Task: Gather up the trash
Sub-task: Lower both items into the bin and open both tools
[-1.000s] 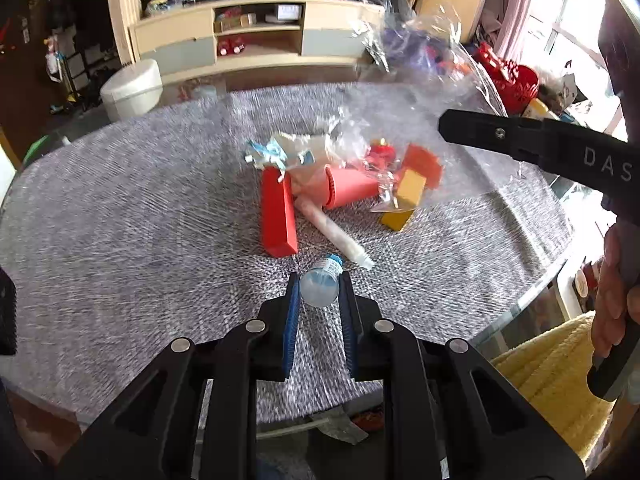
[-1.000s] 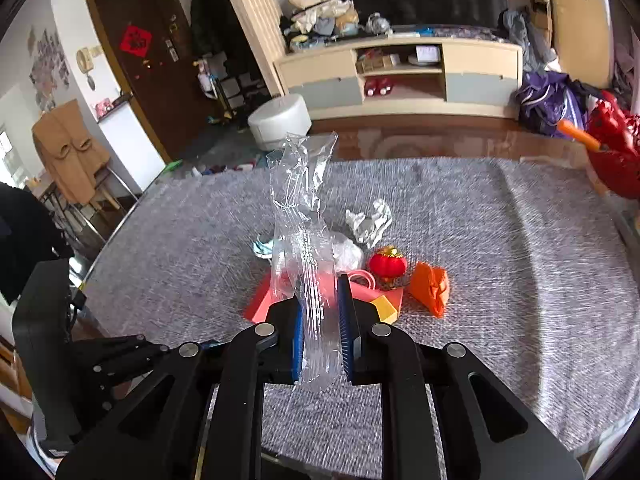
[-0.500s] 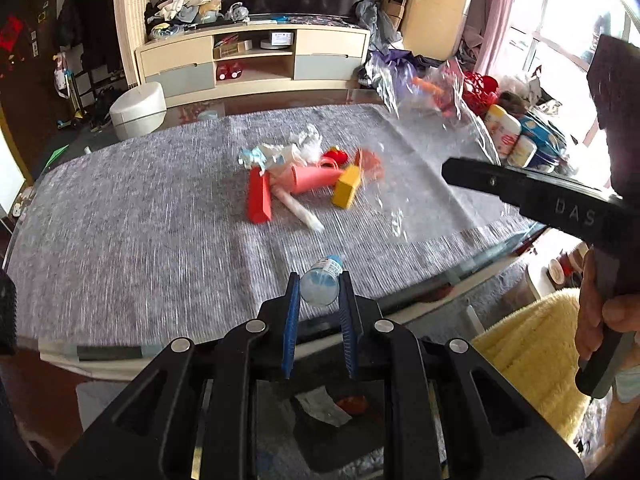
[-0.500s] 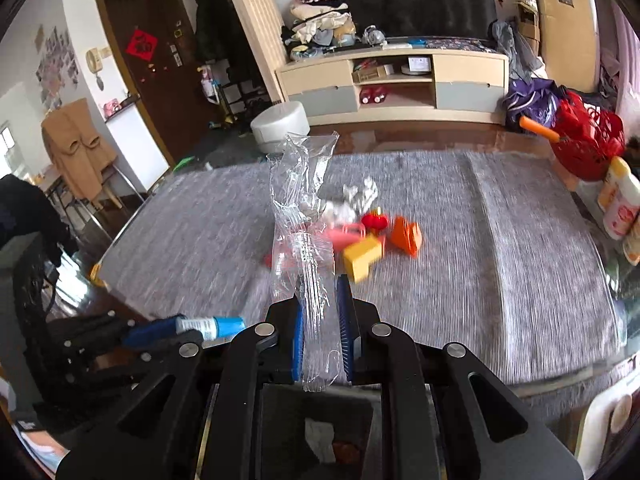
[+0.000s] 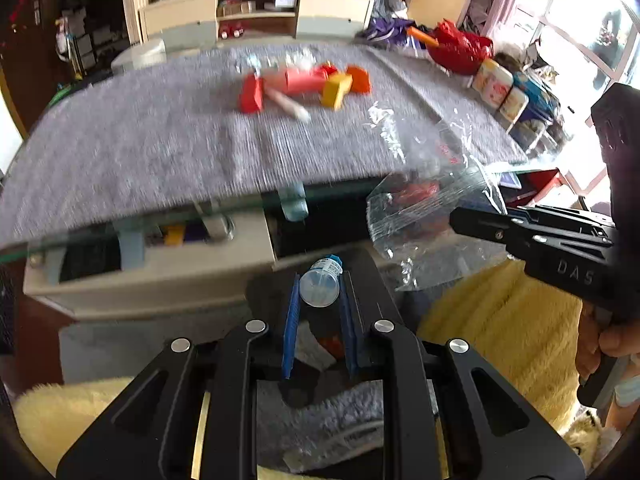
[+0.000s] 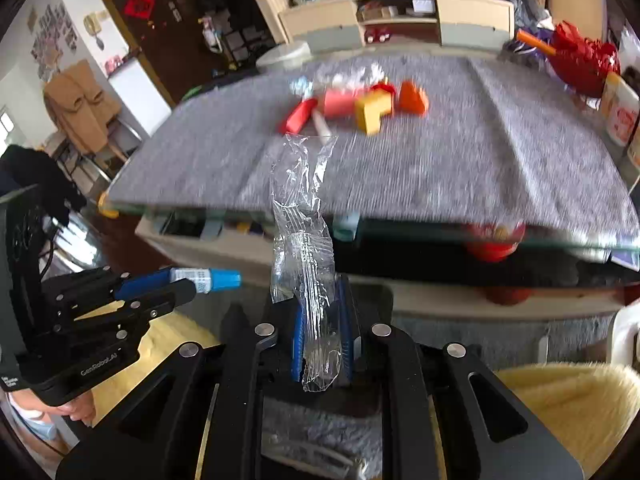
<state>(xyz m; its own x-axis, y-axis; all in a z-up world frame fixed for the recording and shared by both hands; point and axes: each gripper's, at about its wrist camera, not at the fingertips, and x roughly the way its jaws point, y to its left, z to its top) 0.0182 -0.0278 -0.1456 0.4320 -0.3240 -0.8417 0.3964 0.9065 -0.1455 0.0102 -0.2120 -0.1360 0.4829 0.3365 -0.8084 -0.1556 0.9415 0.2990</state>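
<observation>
My left gripper (image 5: 319,300) is shut on a small clear plastic bottle (image 5: 321,285) with a blue cap and holds it off the near edge of the table, over a dark bin (image 5: 320,344) below. It also shows in the right wrist view (image 6: 188,286) with the bottle (image 6: 204,279). My right gripper (image 6: 322,322) is shut on a clear crinkled plastic wrapper (image 6: 304,240) that stands up between its pads. The wrapper (image 5: 424,216) and right gripper (image 5: 476,222) also show at the right of the left wrist view.
A pile of trash lies far back on the grey-clothed table (image 5: 160,148): a red box (image 5: 250,94), a pink cup (image 5: 300,80), a yellow block (image 5: 336,88), an orange piece (image 5: 358,78). Yellow fuzzy cushions (image 5: 500,336) flank the bin. Red basket (image 5: 458,48) and cans (image 5: 500,88) at the right.
Both grippers have pulled back off the table toward me and dropped below its edge, each still holding its item. The trash pile now looks farther away.
</observation>
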